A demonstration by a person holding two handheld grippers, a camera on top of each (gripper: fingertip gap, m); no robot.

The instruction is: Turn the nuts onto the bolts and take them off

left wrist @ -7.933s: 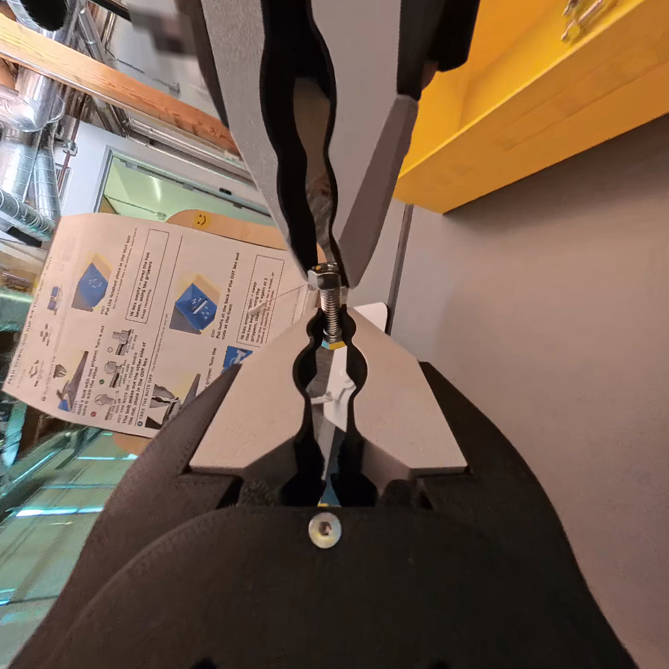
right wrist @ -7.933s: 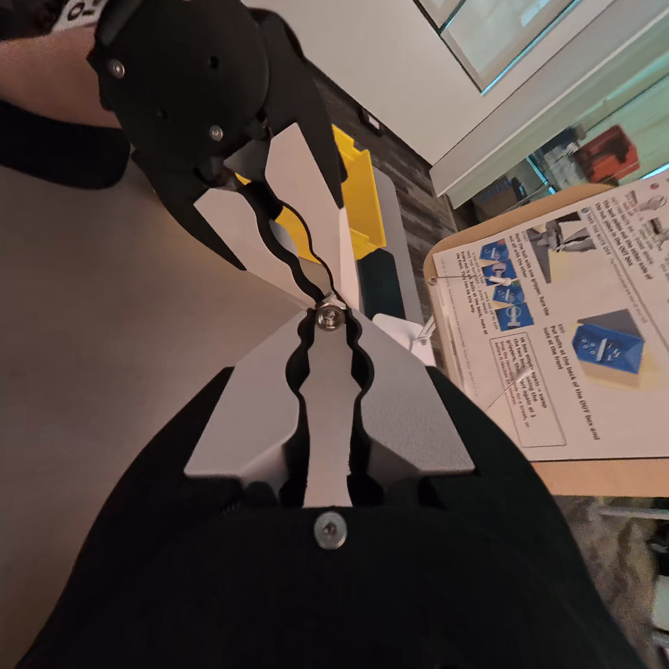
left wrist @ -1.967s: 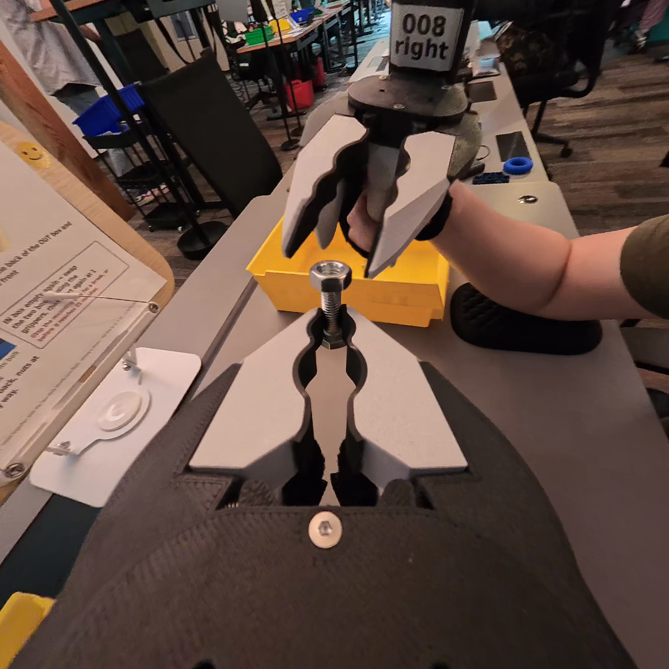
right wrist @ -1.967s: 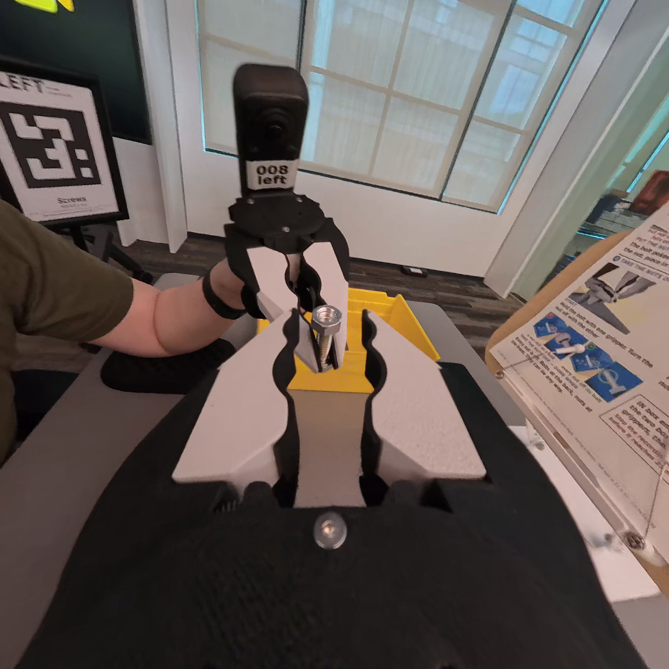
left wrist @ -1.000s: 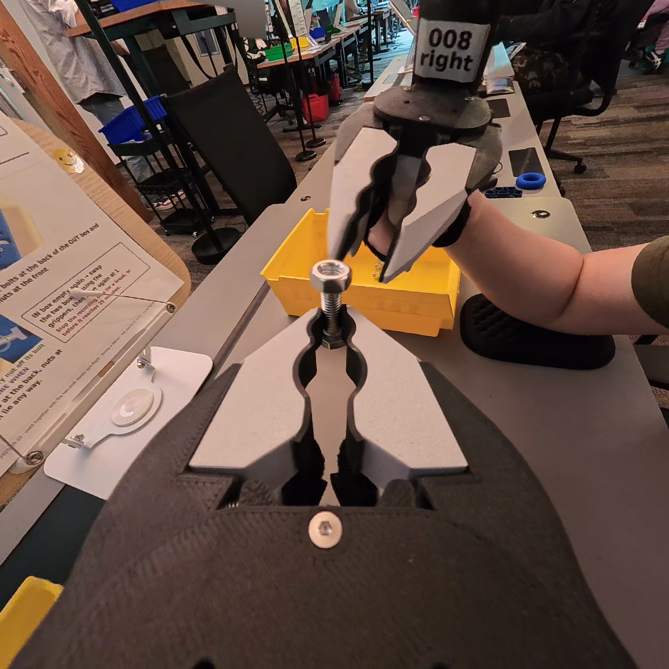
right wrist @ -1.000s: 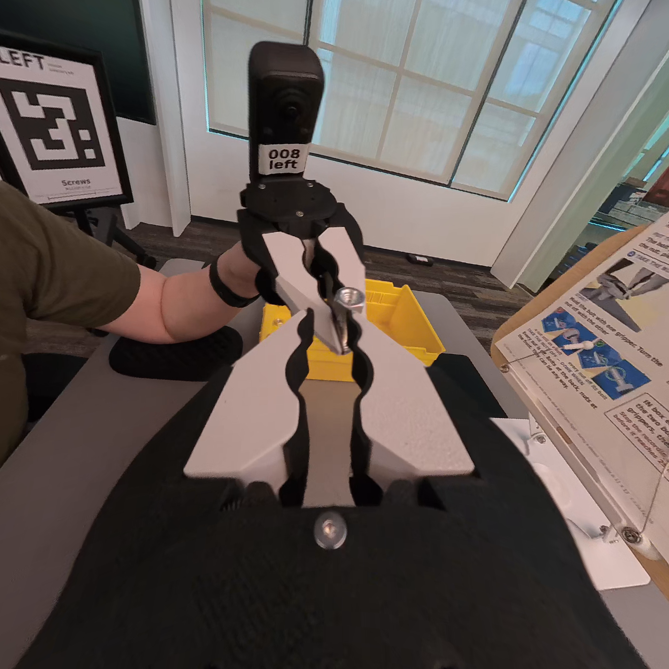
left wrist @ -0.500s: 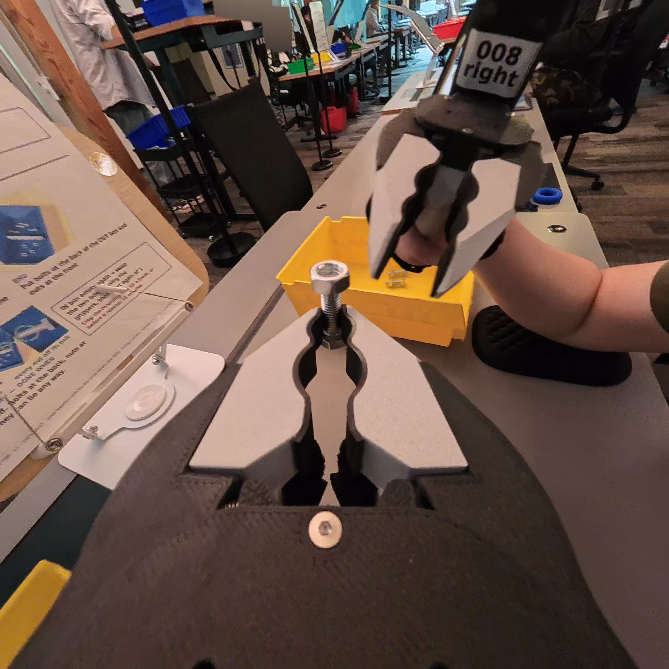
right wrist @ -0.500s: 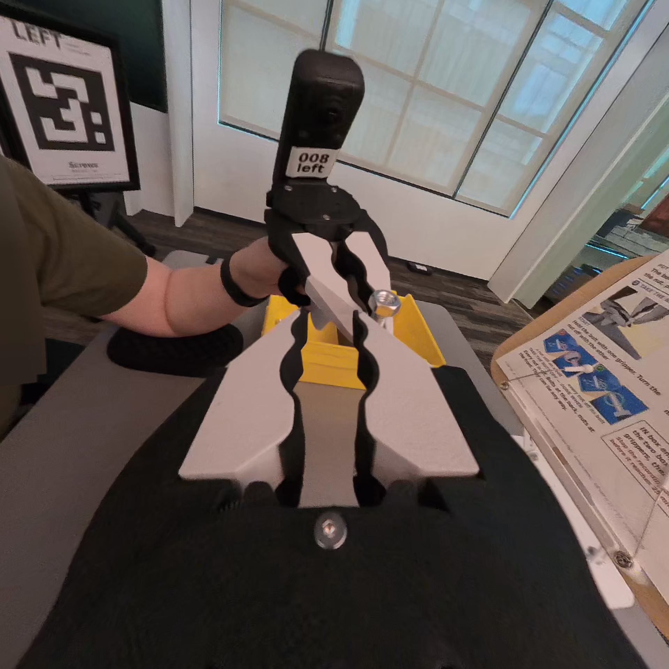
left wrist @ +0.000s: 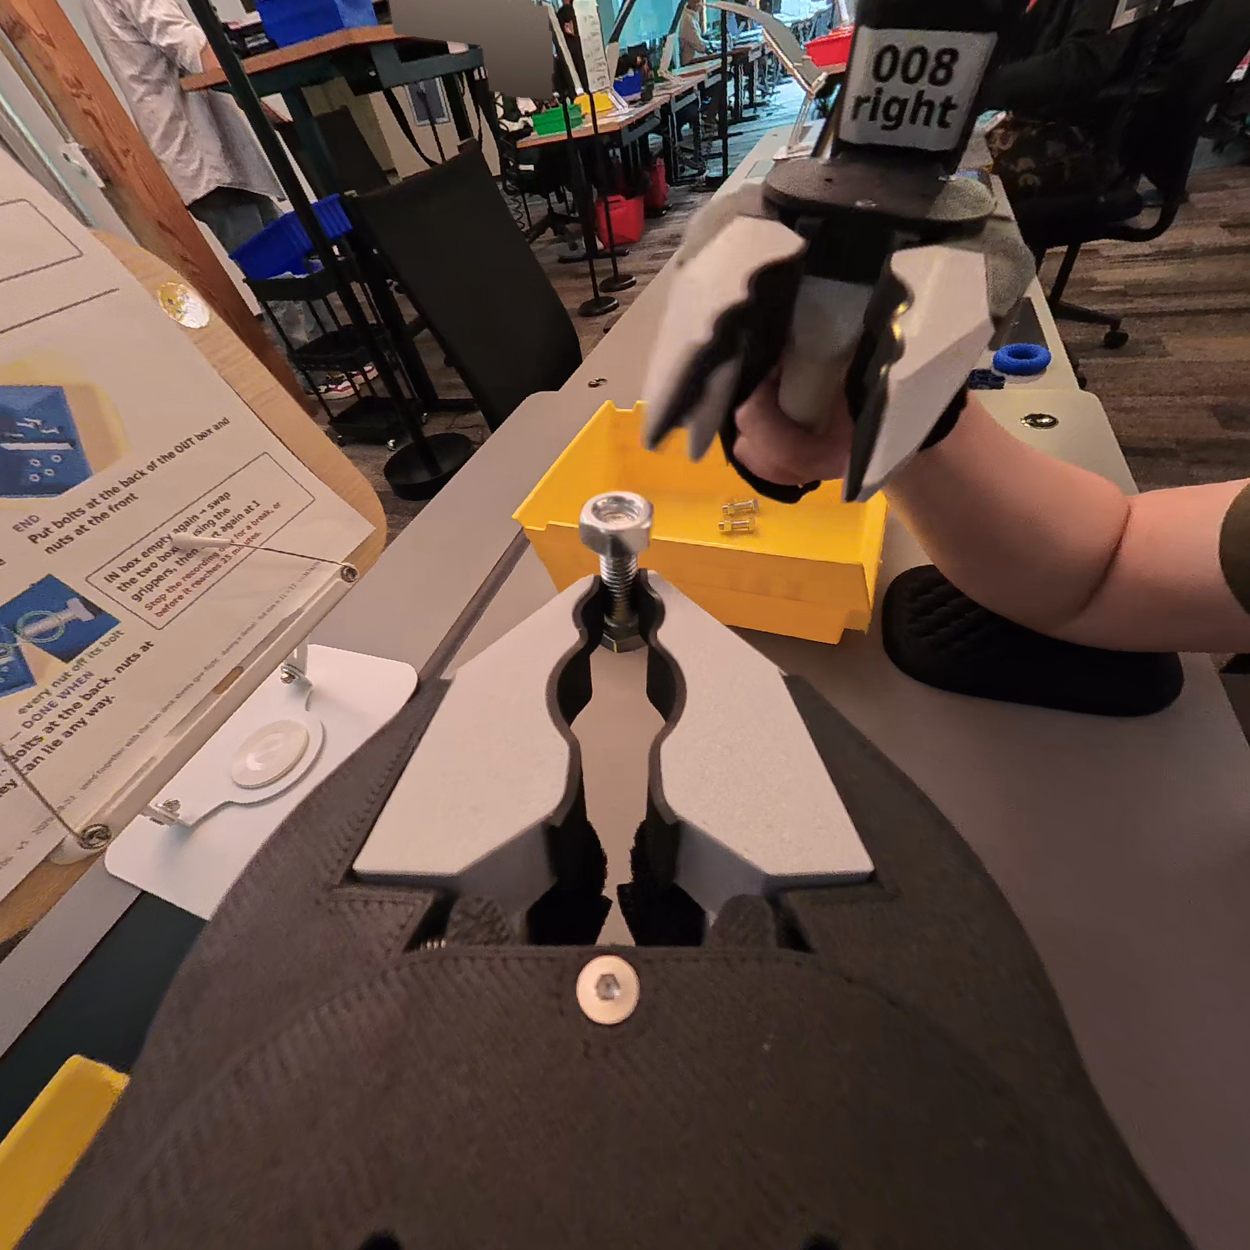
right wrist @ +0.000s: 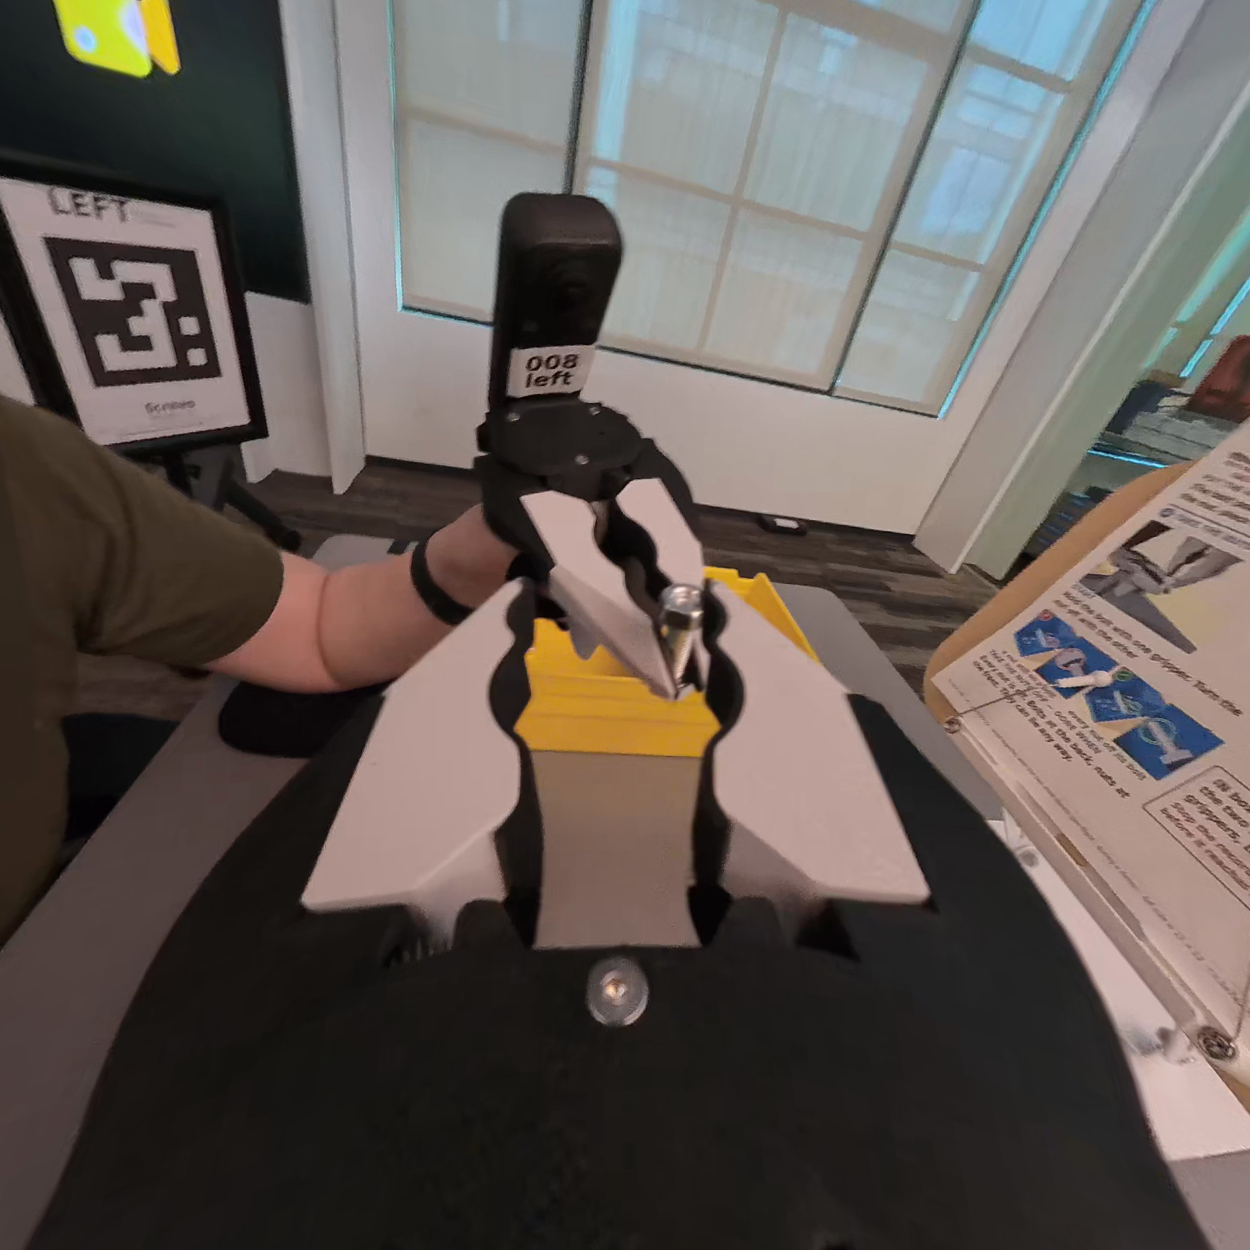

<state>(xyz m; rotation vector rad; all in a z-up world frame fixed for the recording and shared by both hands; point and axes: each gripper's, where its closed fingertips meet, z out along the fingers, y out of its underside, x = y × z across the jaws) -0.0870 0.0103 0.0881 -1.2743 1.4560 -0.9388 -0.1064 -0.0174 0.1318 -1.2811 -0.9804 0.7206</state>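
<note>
left gripper [left wrist: 619, 609] clamped on bolt [left wrist: 617, 595], nut [left wrist: 615, 524] apparently at thread tip; right gripper [right wrist: 617, 632] wide open, empty, off-axis: risk of knocking nut loose.

a shiny silver metal hexagonal nut [left wrist: 615, 523] was seen on a threaded steel bolt [left wrist: 615, 587]; the yellow bin [left wrist: 778, 582] looked like smooth, glossy plastic.

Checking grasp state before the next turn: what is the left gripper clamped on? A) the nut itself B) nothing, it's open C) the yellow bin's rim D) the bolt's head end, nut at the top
D: the left gripper pinches the bolt by its head, the nut free above.
</note>
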